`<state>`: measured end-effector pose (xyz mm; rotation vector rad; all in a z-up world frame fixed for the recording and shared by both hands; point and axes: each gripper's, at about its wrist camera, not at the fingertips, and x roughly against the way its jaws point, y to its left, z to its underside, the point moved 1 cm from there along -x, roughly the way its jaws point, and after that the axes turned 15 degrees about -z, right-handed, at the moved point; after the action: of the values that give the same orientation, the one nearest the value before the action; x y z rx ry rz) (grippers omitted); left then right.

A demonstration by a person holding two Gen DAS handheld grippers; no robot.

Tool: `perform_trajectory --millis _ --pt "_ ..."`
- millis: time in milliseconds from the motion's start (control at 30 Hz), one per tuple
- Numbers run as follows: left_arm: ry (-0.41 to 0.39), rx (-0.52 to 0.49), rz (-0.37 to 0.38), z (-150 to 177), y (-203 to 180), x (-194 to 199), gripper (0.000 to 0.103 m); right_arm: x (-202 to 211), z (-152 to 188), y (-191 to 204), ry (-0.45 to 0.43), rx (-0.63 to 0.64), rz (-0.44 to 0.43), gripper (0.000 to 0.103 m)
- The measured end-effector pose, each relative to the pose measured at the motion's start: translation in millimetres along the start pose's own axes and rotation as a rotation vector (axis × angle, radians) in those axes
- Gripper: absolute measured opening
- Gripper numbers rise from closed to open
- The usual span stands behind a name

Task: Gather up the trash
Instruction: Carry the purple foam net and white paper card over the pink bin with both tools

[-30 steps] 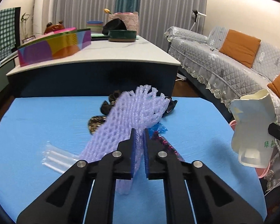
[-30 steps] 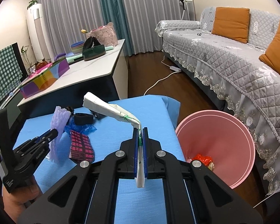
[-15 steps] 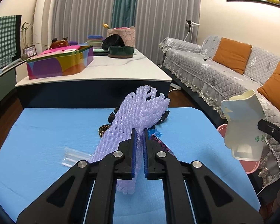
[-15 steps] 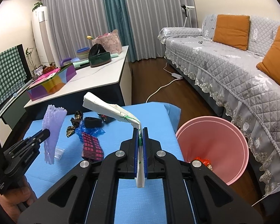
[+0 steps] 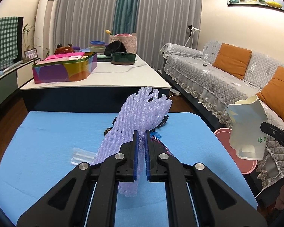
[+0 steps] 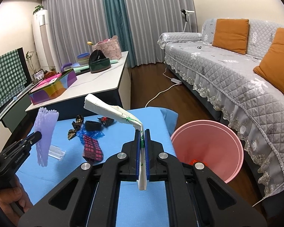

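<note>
The purple foam net (image 5: 142, 117) is standing pinched between the blue pads of the left gripper (image 5: 141, 138), its webbed top fanning upward and its lower end hanging below the jaws, lifted off the blue cloth-covered table (image 5: 47, 132). The right gripper (image 6: 142, 136) is clamping a flattened white carton (image 6: 113, 111), which is bending forward and to the left above the table, beside the pink bin (image 6: 214, 143) standing at the table's right edge with something red inside. A clear plastic sleeve (image 6: 55, 152), a dark red printed wrapper (image 6: 91, 149), crumpled blue film (image 6: 90, 133) and black scraps (image 6: 92, 125) are lying on the cloth. Beyond it, a white-topped counter (image 5: 113, 73) is carrying a colourful tin (image 5: 64, 69) and bowls, and a grey quilted sofa (image 6: 227, 71) with orange cushions is running along the right.
</note>
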<state>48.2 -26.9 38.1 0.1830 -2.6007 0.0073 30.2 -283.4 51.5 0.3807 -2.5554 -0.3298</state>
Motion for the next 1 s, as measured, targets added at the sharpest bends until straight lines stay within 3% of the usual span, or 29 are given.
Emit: perform_trajectory --millis 1000 --pt "-0.005 -0.059 0.074 4.4 -42.2 -5.0 0.006 14.9 -5.3 -45.7 -0.049 -0.059 0.052 0.005"
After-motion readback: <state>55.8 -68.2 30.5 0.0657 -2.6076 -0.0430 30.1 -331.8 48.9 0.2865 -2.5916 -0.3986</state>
